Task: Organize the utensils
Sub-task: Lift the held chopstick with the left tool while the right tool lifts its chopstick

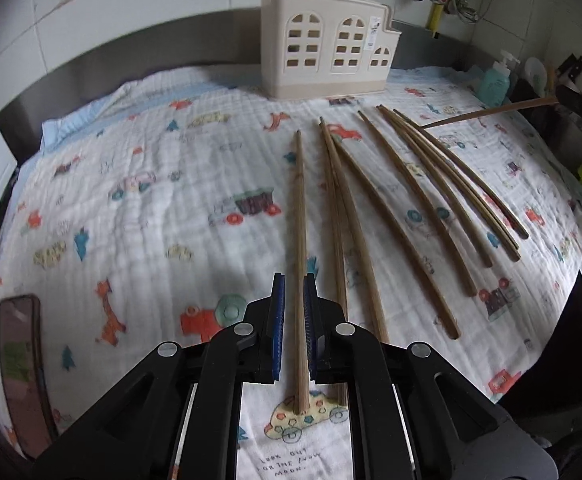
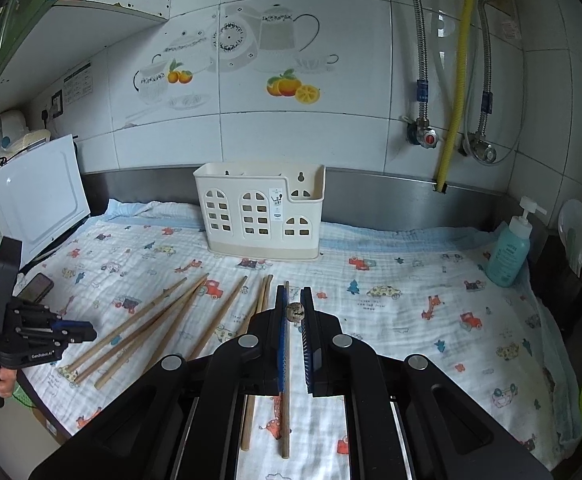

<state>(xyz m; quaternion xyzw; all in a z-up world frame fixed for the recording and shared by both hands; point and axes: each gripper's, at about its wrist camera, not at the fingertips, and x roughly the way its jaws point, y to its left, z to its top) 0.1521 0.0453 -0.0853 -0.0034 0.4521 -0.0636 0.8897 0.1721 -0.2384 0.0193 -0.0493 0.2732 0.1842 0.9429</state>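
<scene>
A printed cloth [image 2: 411, 320] covers a kitchen counter. A cream holder [image 2: 259, 212] stands upright at its back edge, by the tiled wall. Wooden chopsticks [image 1: 411, 200] lie fanned across the cloth in front of it. The left gripper [image 1: 294, 304] is slightly open, its fingers straddling one chopstick [image 1: 300, 220]. The right gripper [image 2: 295, 312] is slightly open above another stick [image 2: 285, 420]; whether it grips is unclear.

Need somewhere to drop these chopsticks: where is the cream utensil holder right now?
The cream utensil holder stands upright at the back of the printed cloth against the steel backsplash, beyond the chopsticks, with the teal soap bottle off to its right.
</scene>
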